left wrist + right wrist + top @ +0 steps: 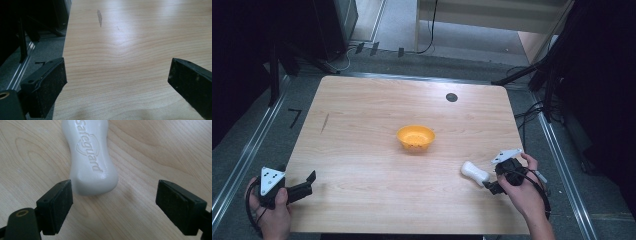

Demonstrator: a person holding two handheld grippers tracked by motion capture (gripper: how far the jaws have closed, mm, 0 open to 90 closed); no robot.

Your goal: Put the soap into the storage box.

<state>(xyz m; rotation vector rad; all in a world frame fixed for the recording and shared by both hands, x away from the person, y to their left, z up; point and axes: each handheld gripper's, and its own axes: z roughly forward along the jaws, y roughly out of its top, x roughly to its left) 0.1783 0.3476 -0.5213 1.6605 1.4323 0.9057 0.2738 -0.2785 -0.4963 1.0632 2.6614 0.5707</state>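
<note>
The white soap bar (91, 157) lies flat on the surface (362, 150), just ahead of the spread right tongs (115, 202) and not yet pinched, well apart from the orange bowl (415, 137), while the left tongs (117, 85) hang spread and empty, so I judge the pickup barely begun.
</note>
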